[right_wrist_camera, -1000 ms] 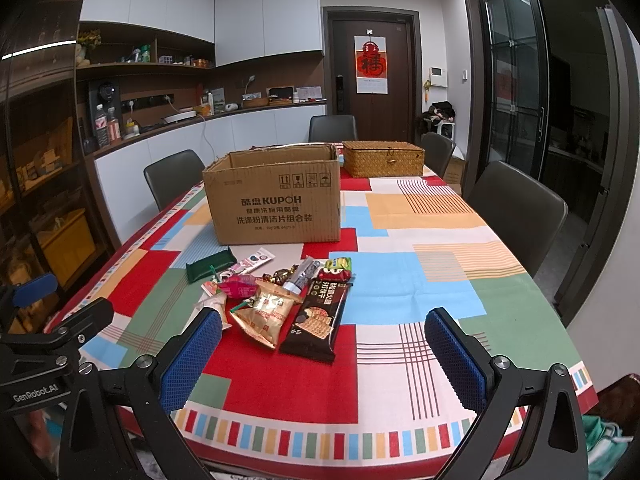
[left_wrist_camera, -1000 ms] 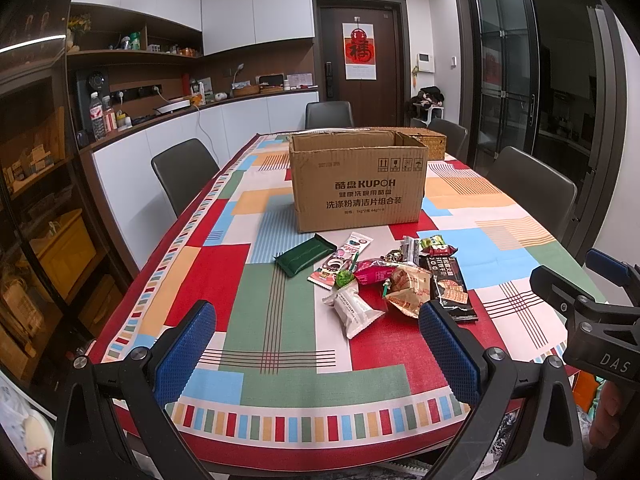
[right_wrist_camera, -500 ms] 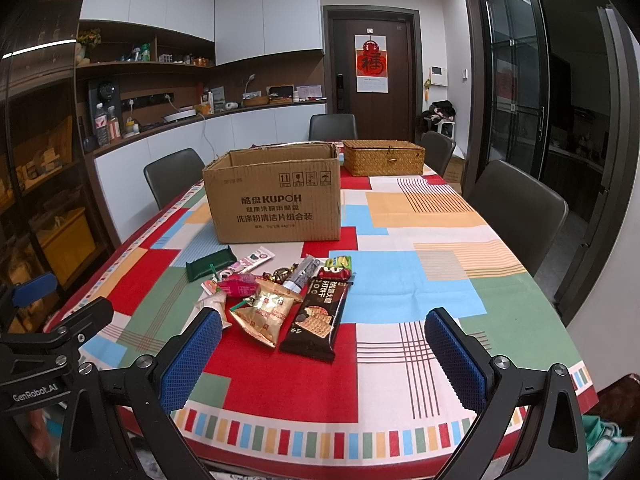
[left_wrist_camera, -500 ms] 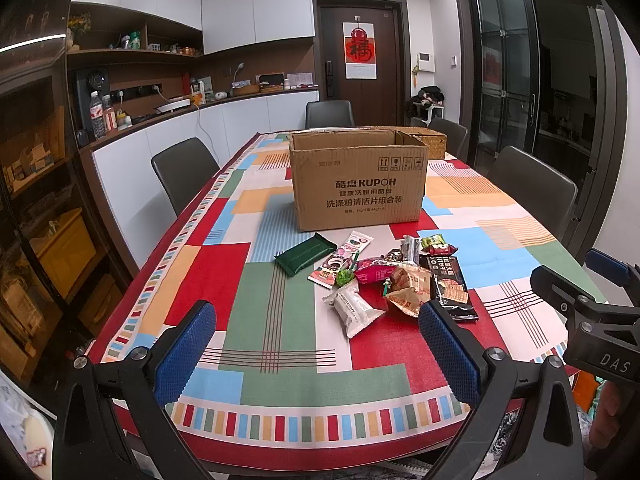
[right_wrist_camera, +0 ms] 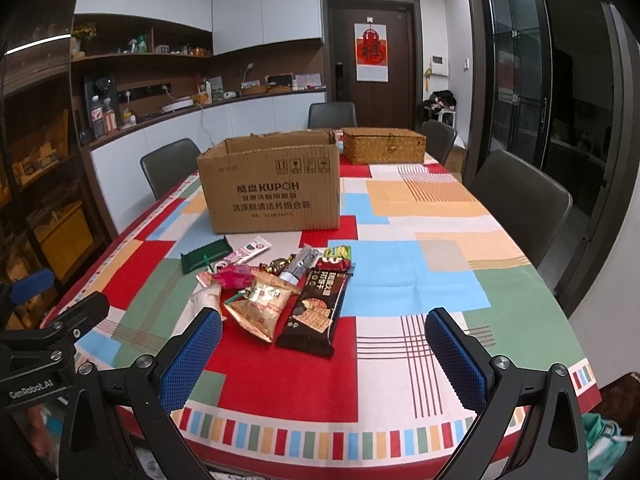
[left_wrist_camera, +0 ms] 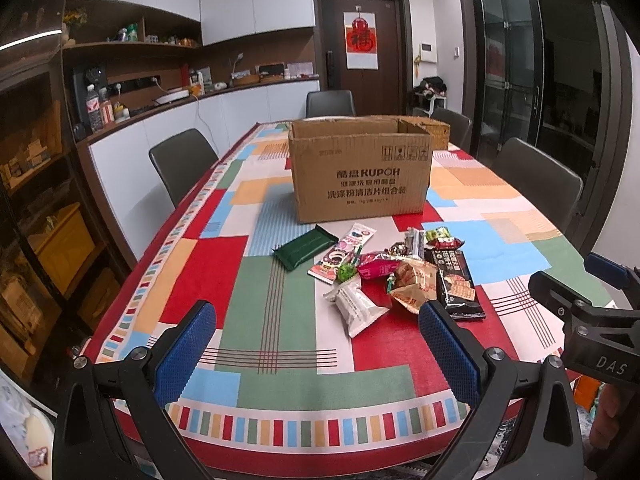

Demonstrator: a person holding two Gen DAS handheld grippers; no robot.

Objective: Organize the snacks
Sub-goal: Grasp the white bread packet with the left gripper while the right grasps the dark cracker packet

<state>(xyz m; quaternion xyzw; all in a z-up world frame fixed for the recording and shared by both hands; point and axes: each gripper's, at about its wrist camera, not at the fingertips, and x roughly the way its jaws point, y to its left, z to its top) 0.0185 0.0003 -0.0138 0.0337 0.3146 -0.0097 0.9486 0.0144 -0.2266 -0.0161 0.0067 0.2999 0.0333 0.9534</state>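
A pile of snack packets lies on the patterned tablecloth: a white packet point(left_wrist_camera: 357, 305), a gold-brown bag point(right_wrist_camera: 262, 307), a long black biscuit pack point(right_wrist_camera: 318, 312), a pink packet point(right_wrist_camera: 233, 275) and a dark green pouch point(left_wrist_camera: 305, 247). Behind the pile stands an open cardboard box point(left_wrist_camera: 361, 174) point(right_wrist_camera: 272, 192). My left gripper point(left_wrist_camera: 316, 344) hovers open above the table's near edge, short of the pile. My right gripper point(right_wrist_camera: 324, 354) is open too, just in front of the black pack. Neither holds anything.
A woven basket point(right_wrist_camera: 383, 145) sits behind the box. Dark chairs point(right_wrist_camera: 520, 200) point(left_wrist_camera: 182, 162) line both sides of the table. Each gripper shows at the edge of the other's view. Bare tablecloth point(right_wrist_camera: 420, 276) stretches to the right of the pile.
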